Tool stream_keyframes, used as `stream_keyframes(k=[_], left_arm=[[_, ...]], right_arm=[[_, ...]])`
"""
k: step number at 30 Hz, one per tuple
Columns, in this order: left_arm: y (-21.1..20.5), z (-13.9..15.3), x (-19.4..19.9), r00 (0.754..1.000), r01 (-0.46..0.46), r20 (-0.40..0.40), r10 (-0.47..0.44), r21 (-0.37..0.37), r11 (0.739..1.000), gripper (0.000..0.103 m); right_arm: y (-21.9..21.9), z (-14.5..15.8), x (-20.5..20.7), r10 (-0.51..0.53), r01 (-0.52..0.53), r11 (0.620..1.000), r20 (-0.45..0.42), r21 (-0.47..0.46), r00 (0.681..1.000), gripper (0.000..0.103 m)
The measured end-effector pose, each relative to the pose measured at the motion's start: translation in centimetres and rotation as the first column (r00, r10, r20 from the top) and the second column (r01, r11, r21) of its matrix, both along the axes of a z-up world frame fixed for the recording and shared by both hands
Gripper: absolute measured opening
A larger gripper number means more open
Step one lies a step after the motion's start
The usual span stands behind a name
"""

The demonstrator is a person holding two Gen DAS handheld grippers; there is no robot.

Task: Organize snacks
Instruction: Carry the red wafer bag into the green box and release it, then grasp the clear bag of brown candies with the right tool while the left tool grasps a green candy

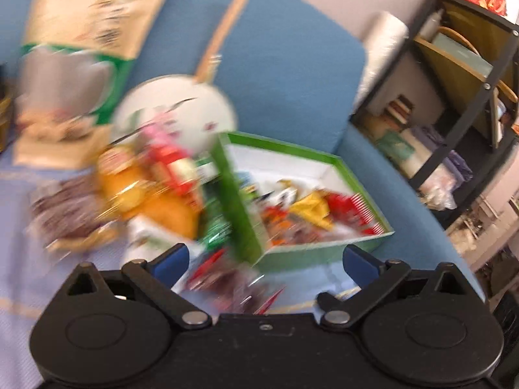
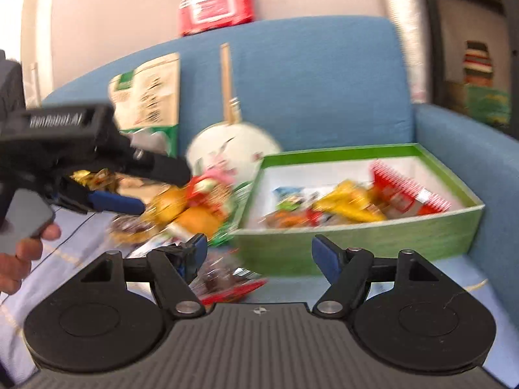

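Tools, left (image 1: 264, 256) and right (image 2: 256, 253), both gape empty; swinging fast over the loose snacks (image 2: 194, 207), they could knock packets off the sofa (image 2: 308, 74) or miss the box (image 2: 356, 233).

The left gripper (image 1: 264, 256) fills the bottom of its own view with blue-padded jaws spread wide and empty, the right gripper (image 2: 256, 253) likewise at the bottom of its view, while a hand (image 2: 19, 253) at the left edge grips the left tool's handle.
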State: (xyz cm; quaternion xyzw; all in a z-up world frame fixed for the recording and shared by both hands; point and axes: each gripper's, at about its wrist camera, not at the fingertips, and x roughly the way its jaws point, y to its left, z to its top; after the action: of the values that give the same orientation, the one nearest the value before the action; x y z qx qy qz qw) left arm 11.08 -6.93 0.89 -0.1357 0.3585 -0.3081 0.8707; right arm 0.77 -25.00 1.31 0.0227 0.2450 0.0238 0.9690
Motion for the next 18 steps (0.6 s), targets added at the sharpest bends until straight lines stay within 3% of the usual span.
stream_keyframes(k=[4,7,8,9,11,13,14,16,18], left_arm=[[3.5,-0.8,-1.4,0.998,-0.056,-0.01,0.056,0.022,0.998,0.103],[5.0,-1.1,-1.6,0.996,-0.088,-0.02,0.088,0.017,0.996,0.103],[5.2,-1.2,-1.5,0.995,-0.095,-0.028,0.095,0.014,0.995,0.103],[5.4,-1.3,-1.5,0.995,-0.099,-0.034,0.099,0.012,0.995,0.103],[5.4,-1.5,-1.4,0.994,-0.097,-0.043,0.098,0.009,0.995,0.103],[5.2,-1.6,-1.5,0.995,-0.092,-0.044,0.092,0.008,0.996,0.103],[5.0,-1.6,-1.5,0.995,-0.087,-0.044,0.088,0.01,0.996,0.103],[4.6,-1.5,-1.7,0.997,-0.068,-0.036,0.069,0.015,0.998,0.103],[4.4,-1.5,-1.9,0.999,-0.048,-0.02,0.049,0.02,0.999,0.103]], right_arm=[[-0.6,1.0,1.9,-0.071,0.074,0.98,0.018,-0.183,0.997,0.103],[-4.1,1.3,5.2,-0.19,0.192,0.957,0.03,-0.217,0.981,0.083],[-5.3,1.1,6.3,-0.224,0.224,0.949,0.022,-0.222,0.974,0.067],[-6.1,0.8,6.9,-0.249,0.246,0.943,0.014,-0.225,0.968,0.059],[-7.9,0.0,8.6,-0.291,0.283,0.932,-0.005,-0.228,0.957,0.054],[-9.4,-1.3,10.0,-0.289,0.267,0.943,-0.089,-0.201,0.953,0.053],[-9.9,-1.7,10.2,-0.295,0.271,0.945,-0.119,-0.182,0.948,0.047],[-9.8,-1.7,9.0,-0.303,0.286,0.944,-0.091,-0.164,0.949,0.048],[-8.9,-0.8,6.5,-0.26,0.256,0.963,-0.033,-0.08,0.965,0.064]])
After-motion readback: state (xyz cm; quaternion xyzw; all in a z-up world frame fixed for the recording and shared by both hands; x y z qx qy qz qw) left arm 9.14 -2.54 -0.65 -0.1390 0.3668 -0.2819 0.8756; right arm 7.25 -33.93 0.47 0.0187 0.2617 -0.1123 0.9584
